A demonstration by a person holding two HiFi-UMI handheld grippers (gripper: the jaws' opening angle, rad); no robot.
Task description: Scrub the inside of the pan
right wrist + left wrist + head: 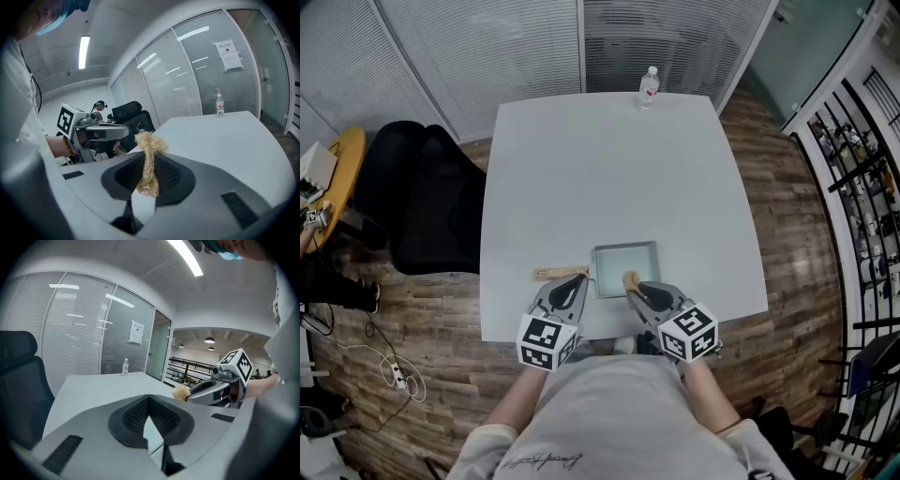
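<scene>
A square grey pan (626,257) lies near the table's front edge, its wooden handle (555,273) pointing left. My left gripper (578,280) hovers at the spot where handle meets pan; its jaws are shut (149,400) with nothing seen between them. My right gripper (635,286) sits at the pan's near rim, shut on a straw-coloured fibre scrubber (630,279). The scrubber (148,154) sticks up between the right gripper's (146,174) pads. From the left gripper view the right gripper (196,391) shows with the scrubber's tuft (180,392) at its tip. Both gripper views hide the pan.
The white table (609,178) carries a water bottle (649,87) at its far edge. A black office chair (422,202) stands left of the table. Cables lie on the wooden floor (389,370) at lower left; shelving (862,206) is on the right.
</scene>
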